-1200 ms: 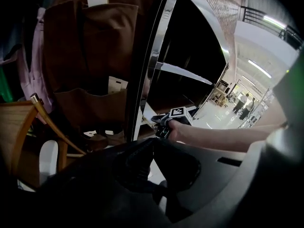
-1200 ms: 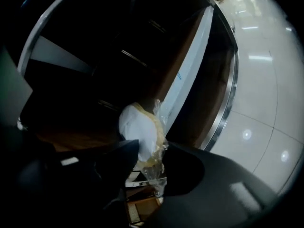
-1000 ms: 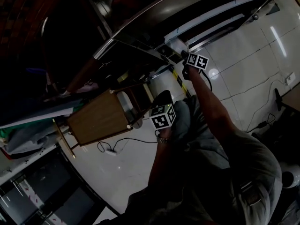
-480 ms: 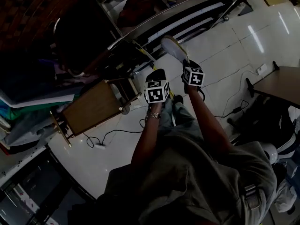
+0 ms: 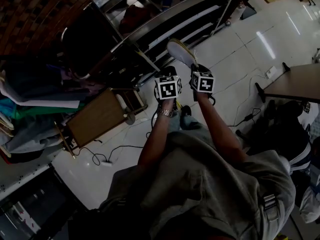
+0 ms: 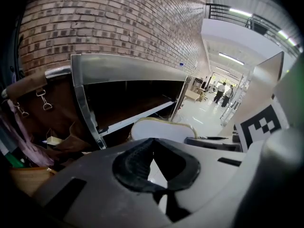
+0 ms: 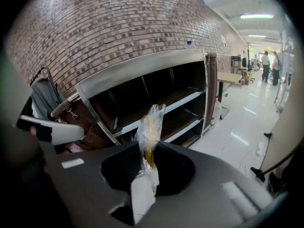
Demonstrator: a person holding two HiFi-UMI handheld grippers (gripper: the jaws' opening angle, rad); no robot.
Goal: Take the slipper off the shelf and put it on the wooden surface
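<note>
Two grippers are up side by side in front of the person, over the white tiled floor (image 5: 240,49). Right gripper (image 7: 147,148): jaws clamped on the slipper (image 5: 180,52), pads pressing on its edge, and the slipper stands up from the jaws edge-on in the right gripper view, with crinkled clear plastic film around it. Left gripper (image 6: 153,144): jaws pressed together at the tips with nothing between them, only floor showing through the gap lower down. In the left gripper view the slipper shows as a white sole with a yellowish rim, just beyond the closed tips and not touching them; the right gripper's marker cube (image 6: 262,122) sits at that view's right. In the head view the slipper is off the shelf (image 7: 142,68), held in the air just in front of it, sole up and tilted, above both marker cubes. Shelf is a metal-edged unit against the brick wall (image 7: 118,27), and the bays visible look dark. Wooden surface (image 5: 97,119) is down-left of the grippers in the head view, well apart from the slipper. Brown bag with straps (image 6: 42,108) hangs beside the shelf on the left. Table (image 5: 295,81) is off to the right, far from both grippers.
</note>
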